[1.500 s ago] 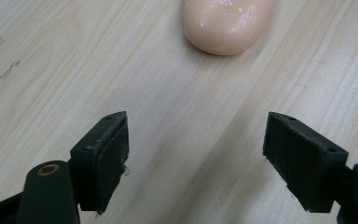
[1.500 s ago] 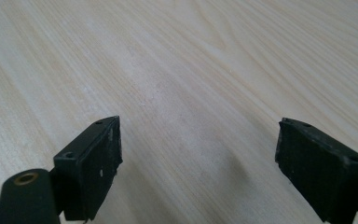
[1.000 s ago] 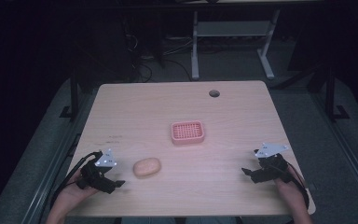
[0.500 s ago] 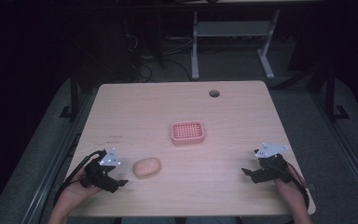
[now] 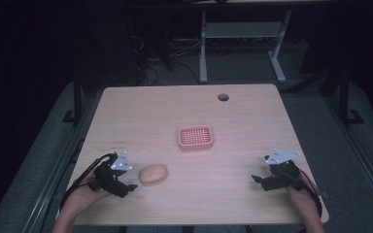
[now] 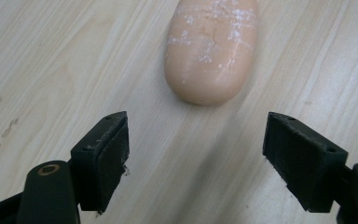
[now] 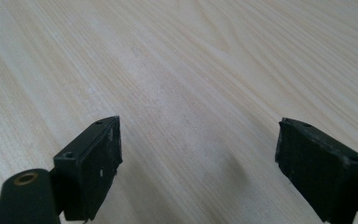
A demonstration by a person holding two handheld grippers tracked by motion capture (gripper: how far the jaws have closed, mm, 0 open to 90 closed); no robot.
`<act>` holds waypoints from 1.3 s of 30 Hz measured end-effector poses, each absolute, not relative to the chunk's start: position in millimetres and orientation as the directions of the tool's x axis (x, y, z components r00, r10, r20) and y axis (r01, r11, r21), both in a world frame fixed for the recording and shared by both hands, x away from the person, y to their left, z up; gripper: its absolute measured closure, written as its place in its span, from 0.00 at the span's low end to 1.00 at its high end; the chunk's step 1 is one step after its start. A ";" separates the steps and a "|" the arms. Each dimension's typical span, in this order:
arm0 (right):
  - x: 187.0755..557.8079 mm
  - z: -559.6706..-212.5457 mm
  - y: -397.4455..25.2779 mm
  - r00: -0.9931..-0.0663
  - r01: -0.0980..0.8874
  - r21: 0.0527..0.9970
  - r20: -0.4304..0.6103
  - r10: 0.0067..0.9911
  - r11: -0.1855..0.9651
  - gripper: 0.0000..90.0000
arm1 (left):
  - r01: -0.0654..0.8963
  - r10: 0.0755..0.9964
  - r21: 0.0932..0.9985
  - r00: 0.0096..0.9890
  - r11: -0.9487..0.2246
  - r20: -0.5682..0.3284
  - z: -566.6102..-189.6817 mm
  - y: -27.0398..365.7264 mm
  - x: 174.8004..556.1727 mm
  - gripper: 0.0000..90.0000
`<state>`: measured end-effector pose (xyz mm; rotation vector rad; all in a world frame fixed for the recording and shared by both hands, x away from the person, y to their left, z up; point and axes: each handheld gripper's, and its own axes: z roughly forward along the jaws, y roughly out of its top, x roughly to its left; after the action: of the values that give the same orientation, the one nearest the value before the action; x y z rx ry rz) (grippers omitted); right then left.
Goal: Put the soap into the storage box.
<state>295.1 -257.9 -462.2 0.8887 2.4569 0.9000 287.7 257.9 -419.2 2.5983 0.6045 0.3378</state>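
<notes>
A peach-coloured oval soap bar (image 5: 153, 174) lies on the wooden table (image 5: 184, 116) near its front left. My left gripper (image 5: 126, 183) is open just left of it; in the left gripper view the soap bar (image 6: 209, 49) sits a short way beyond the wide-apart jaws, not between them. A pink slotted soap dish (image 5: 195, 138) rests at the table's middle. At the front right, my right gripper (image 5: 258, 180) is open over bare wood, with nothing between its fingers (image 7: 91, 163).
A round cable hole (image 5: 223, 97) sits near the table's far edge. Beyond the table stands a white desk frame (image 5: 243, 34) over a dark floor with cables. The table's front edge runs just below both hands.
My left gripper has edged a little right and forward toward the soap bar. The right gripper, the soap and the dish have stayed where they were.
</notes>
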 end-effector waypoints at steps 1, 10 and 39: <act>295.1 -462.1 -258.0 -0.730 0.431 0.678 -0.126 0.672 0.595 0.16 | 0.358 0.466 0.475 0.875 -0.804 0.129 -419.2 256.0 288.0 0.25; 294.3 -461.6 -258.3 -0.728 0.432 0.681 -0.124 0.675 0.591 0.16 | 0.324 0.427 0.466 0.895 -0.823 0.131 -415.6 238.8 294.8 0.25; 293.4 -461.0 -258.1 -0.730 0.431 0.684 -0.120 0.673 0.589 0.16 | 0.290 0.348 0.373 0.932 -0.881 0.097 -424.8 199.3 320.7 0.25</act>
<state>293.4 -258.1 -461.0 0.8909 2.4548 0.9138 320.7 199.3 -424.8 2.7318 0.4670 0.2279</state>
